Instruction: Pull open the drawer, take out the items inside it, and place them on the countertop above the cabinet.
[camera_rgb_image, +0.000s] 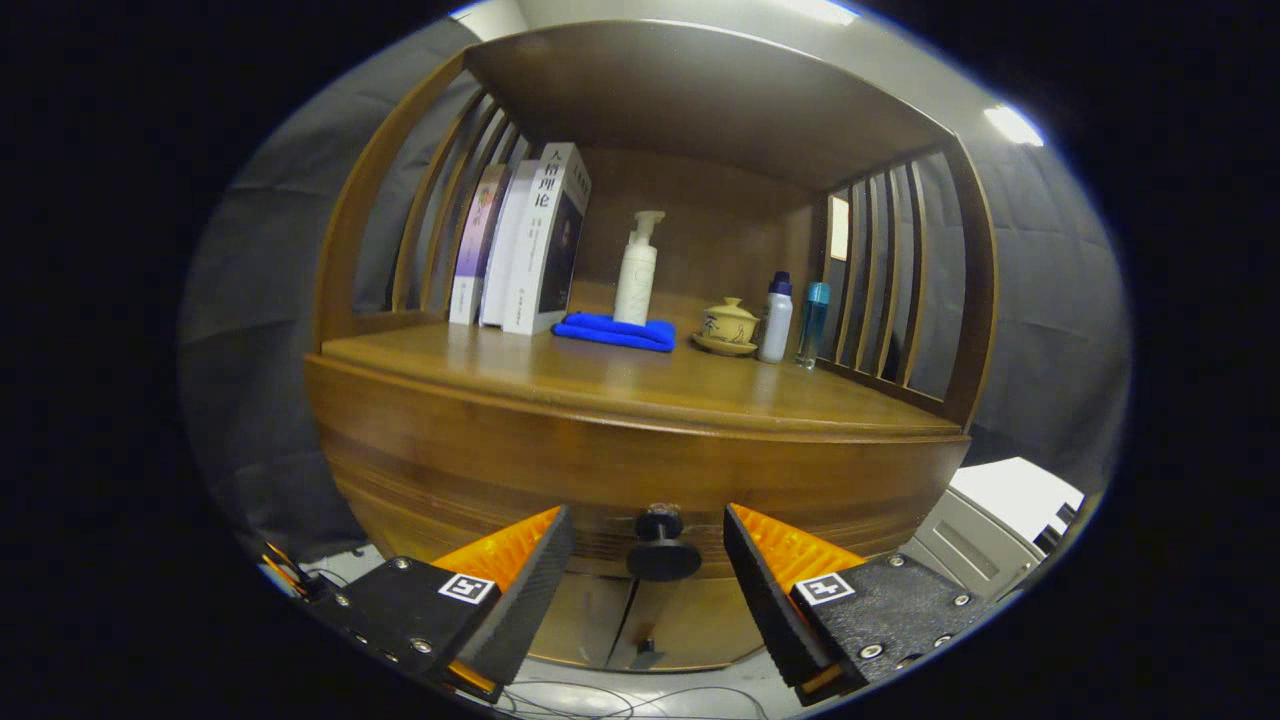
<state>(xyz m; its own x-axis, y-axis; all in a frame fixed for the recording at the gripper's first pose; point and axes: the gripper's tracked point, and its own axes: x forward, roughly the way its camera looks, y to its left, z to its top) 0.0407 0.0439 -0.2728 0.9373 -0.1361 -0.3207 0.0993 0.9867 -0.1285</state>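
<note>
Claw (648, 560) spread wide — dark drawer knob (661, 548) between its fingers, untouched; drawer (480, 470) closed.

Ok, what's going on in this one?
A person's handheld claw is lined up on the dark round knob of the wooden cabinet's drawer. The fingers are open, one on each side of the knob and not pressing it, and the drawer looks closed. On the countertop above stand books, a pump bottle on a blue cloth, a lidded cup and two small bottles.
</note>
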